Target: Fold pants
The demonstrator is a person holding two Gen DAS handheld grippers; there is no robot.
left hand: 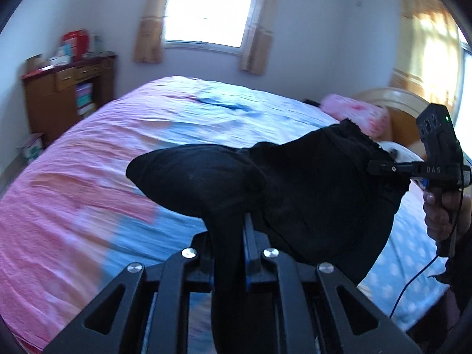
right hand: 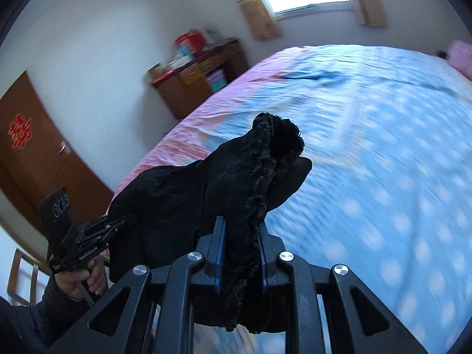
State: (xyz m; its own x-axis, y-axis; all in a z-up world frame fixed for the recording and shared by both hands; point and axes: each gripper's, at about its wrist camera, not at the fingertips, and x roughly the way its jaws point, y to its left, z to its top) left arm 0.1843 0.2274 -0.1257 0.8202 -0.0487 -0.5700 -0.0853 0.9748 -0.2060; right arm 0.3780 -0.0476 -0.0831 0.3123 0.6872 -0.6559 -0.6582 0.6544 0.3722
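Left wrist: left gripper clamped on black pants, held above the bed.
Right wrist: right gripper clamped on the frayed hem. Risk: only 2 thin pinches, so a fast swing could slip the fabric out.

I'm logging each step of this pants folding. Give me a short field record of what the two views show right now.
garment: black pants, bunched, lifted above the bed
left claw: shut on pants fabric
right claw: shut on a frayed pants edge
surface: bed with pink and blue sheet
pillow: pink pillow at the headboard end
background: wooden cabinet, window
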